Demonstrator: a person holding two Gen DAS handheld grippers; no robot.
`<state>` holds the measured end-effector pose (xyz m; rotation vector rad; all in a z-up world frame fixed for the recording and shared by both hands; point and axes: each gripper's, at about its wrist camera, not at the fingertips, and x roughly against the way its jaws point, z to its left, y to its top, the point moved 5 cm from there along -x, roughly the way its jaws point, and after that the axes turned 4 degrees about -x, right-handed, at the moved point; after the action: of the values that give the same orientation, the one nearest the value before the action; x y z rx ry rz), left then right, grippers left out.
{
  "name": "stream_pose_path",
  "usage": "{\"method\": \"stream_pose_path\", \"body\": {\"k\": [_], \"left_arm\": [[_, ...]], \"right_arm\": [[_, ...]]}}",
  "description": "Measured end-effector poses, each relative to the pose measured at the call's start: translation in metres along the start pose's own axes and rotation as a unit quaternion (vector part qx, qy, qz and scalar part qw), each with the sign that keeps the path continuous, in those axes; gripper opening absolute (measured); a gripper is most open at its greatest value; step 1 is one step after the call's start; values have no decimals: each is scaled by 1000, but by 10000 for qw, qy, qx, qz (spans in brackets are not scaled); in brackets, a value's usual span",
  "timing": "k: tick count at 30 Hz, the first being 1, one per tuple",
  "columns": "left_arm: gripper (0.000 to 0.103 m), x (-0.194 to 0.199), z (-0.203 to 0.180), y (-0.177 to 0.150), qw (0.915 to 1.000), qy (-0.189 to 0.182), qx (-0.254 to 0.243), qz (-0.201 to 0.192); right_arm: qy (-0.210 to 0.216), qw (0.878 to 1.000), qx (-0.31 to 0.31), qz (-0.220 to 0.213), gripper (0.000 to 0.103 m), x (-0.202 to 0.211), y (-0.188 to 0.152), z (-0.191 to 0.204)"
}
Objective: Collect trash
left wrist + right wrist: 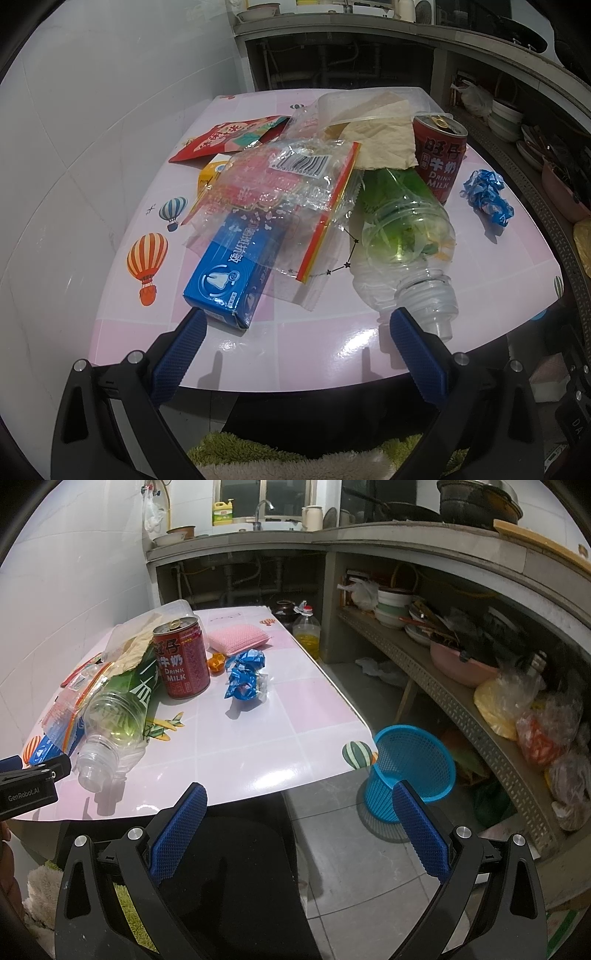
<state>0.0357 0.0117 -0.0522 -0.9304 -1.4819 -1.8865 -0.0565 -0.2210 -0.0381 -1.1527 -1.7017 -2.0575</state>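
The left gripper (pixel 295 325) hangs spread wide and empty at the near edge of the pink patterned table (pixel 332 343); a blue cardboard box (pixel 236 273) lies at its 11 o'clock, a clear capless plastic bottle (pixel 402 240) at 1 o'clock; the right gripper (pixel 299 801) is likewise released (nothing between its pads), a blue mesh wastebasket (pixel 413 760) on the floor at its 1 o'clock; a red milk can (pixel 183 657) and crumpled blue wrapper (pixel 245 674) sit near 11 o'clock.

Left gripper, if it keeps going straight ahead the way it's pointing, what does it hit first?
Probably the clear plastic wrapper lying over the blue box; the left gripper is open, the box by its left finger, the bottle by its right. Depth is uncertain.
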Motion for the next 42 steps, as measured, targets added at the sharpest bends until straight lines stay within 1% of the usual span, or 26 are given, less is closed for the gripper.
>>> {"method": "stream_pose_path", "body": {"k": [7, 10, 15, 21, 26, 32, 36, 38, 39, 42], "left_arm": [[97, -1, 0, 0, 10000, -22, 6, -2], [97, -5, 2, 0, 10000, -61, 19, 1], [97, -7, 3, 4, 9998, -176, 33, -86], [97, -10, 4, 8, 9985, -494, 19, -221], [97, -8, 8, 15, 9952, -902, -9, -382], [97, -1, 16, 26, 9874, -1432, -148, -655], [97, 0, 29, 30, 9804, -1817, -226, -725], [97, 0, 37, 30, 9744, -2108, -169, -762], [97, -1, 43, 30, 9698, -2310, -60, -782], [97, 0, 59, 32, 9621, -2557, 187, -931]], "right_arm": [[2, 10000, -9, 0, 95, 2, 0, 0], [-2, 10000, 29, 28, 95, -4, -2, 1], [-22, 9998, 188, 109, 95, -8, 0, 13], [-101, 9992, 350, 136, 96, -11, 9, 21], [-218, 9990, 390, 29, 95, -15, 27, 20], [103, 9995, 240, 198, 95, -35, 50, 25], [231, 9985, 470, 168, 95, -43, 57, 39], [326, 9979, 518, 207, 95, -49, 59, 44], [412, 9976, 511, 234, 95, -52, 61, 45], [556, 9973, 387, 289, 95, -63, 66, 43]]}}
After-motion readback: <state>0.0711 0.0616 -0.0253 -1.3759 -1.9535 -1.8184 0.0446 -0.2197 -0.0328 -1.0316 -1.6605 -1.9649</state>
